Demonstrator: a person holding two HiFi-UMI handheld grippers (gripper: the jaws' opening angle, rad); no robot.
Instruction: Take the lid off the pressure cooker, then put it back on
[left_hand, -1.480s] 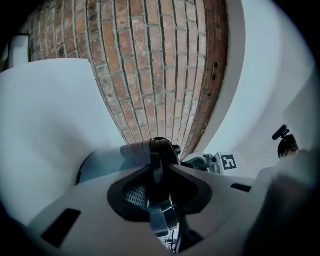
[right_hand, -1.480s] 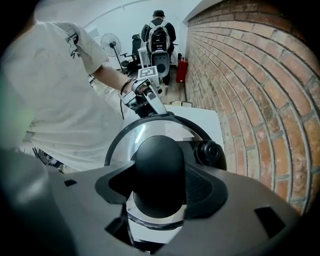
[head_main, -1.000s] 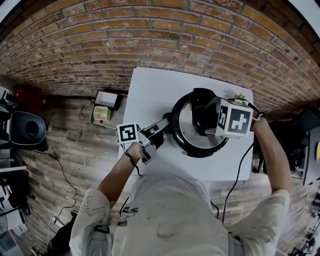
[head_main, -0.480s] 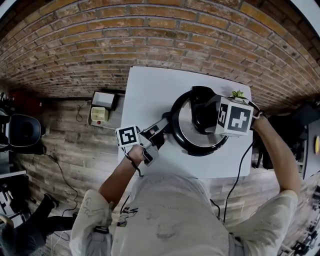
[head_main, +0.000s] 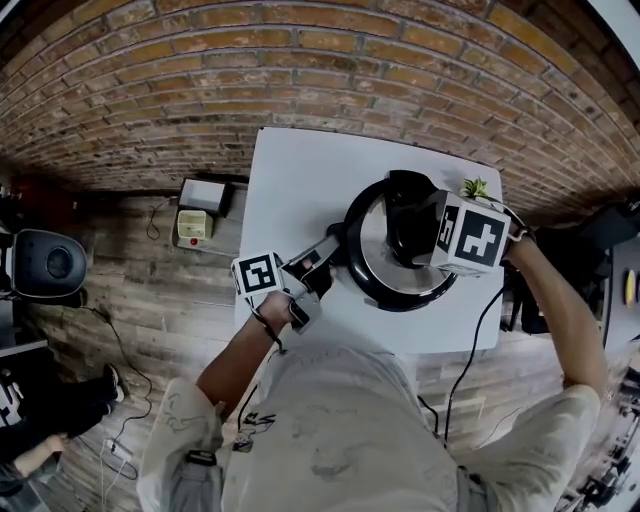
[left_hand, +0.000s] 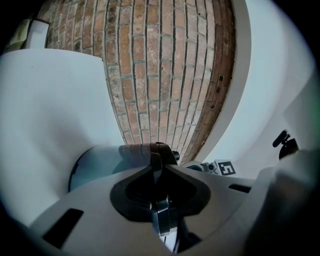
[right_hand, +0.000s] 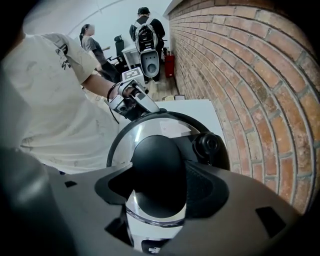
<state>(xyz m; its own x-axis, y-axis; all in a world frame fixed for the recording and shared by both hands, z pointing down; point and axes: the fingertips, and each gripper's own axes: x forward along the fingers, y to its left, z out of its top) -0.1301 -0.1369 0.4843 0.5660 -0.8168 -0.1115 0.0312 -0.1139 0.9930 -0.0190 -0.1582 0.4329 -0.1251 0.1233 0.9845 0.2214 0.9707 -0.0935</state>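
Note:
The pressure cooker (head_main: 400, 296) stands on the white table (head_main: 300, 180) with its steel lid (head_main: 372, 252) on it. My left gripper (head_main: 322, 262) reaches in level from the left and is shut on the cooker's black side handle (left_hand: 149, 149), with the pot's wall (left_hand: 92, 167) just beyond. My right gripper (head_main: 405, 240) points straight down over the lid. Its jaws close around the lid's black knob (right_hand: 157, 175), which fills the gap between them. The lid's black valve (right_hand: 207, 145) sits beside the knob, towards the brick wall.
A small green plant (head_main: 478, 188) stands at the table's far right corner. The brick wall (head_main: 300, 70) runs right behind the table. Boxes (head_main: 203, 222) lie on the wooden floor to the left, and two people (right_hand: 145, 30) stand further off.
The right gripper's marker cube has turned a little about the knob. The left gripper, the cooker and the lid stay where they were.

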